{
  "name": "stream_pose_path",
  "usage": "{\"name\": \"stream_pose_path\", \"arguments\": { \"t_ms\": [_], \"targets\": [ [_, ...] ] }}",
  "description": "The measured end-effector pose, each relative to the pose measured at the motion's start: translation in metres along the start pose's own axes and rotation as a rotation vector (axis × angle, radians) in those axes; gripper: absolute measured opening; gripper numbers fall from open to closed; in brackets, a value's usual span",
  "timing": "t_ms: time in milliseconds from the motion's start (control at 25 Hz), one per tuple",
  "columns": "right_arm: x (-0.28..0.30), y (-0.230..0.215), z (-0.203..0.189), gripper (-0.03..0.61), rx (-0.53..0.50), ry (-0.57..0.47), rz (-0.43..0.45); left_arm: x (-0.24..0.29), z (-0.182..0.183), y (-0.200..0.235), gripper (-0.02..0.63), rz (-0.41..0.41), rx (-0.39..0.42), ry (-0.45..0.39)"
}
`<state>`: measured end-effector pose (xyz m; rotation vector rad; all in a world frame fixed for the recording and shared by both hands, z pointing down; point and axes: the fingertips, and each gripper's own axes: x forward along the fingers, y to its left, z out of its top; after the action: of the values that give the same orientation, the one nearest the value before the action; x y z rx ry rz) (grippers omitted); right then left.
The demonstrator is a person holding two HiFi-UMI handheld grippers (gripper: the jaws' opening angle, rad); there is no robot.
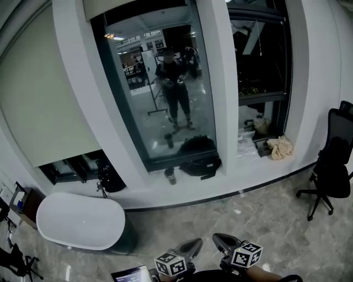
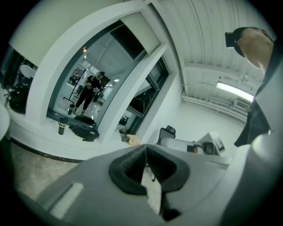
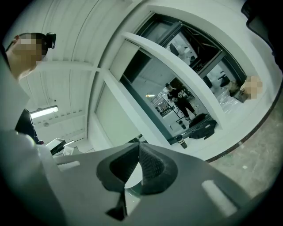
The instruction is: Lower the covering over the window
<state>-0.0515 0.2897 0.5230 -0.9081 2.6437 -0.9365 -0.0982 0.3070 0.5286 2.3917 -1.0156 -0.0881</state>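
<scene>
While the left tongs (image 2: 146, 152) and right tongs (image 3: 138, 150) hang low, each pressed together on nothing, the pale beige roller blind (image 1: 118, 5) sits rolled up at the top edge of the tall middle window (image 1: 138, 121), well ahead. Bare grey marble floor (image 1: 259, 220) runs to the white sill (image 1: 234, 172), between a white oval tub (image 1: 77, 220) at left and a black office chair (image 1: 333, 165) at right.

Dim, bluish fisheye pictures, dark at the edges; the window (image 1: 143, 121) reflects mirror-like.
</scene>
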Motion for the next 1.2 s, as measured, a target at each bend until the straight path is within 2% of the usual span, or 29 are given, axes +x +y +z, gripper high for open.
{"name": "stream_pose_path", "arguments": {
  "t_ms": [240,400,680,880,1040,1200],
  "targets": [
    [-0.015,-0.027,0.009,0.008,0.061,-0.001,-0.017,0.022,-0.004,-0.006,-0.002,0.017,-0.010,0.003],
    [-0.028,-0.054,0.023,0.008,0.052,0.006,-0.023,0.054,-0.012,-0.009,-0.002,0.020,-0.026,0.001],
    [-0.047,-0.103,0.047,0.008,0.067,0.004,-0.042,0.113,-0.023,-0.024,-0.002,-0.030,-0.049,0.025],
    [-0.030,-0.123,0.059,0.008,0.112,0.002,-0.024,0.130,-0.003,-0.007,-0.002,0.011,-0.070,0.035],
    [-0.001,-0.147,0.070,0.032,0.113,-0.004,-0.030,0.156,0.008,0.025,-0.002,-0.001,-0.077,0.057],
    [0.040,-0.189,0.115,0.032,0.089,-0.066,-0.104,0.208,0.053,0.066,0.000,-0.069,-0.064,0.085]
  ]
}}
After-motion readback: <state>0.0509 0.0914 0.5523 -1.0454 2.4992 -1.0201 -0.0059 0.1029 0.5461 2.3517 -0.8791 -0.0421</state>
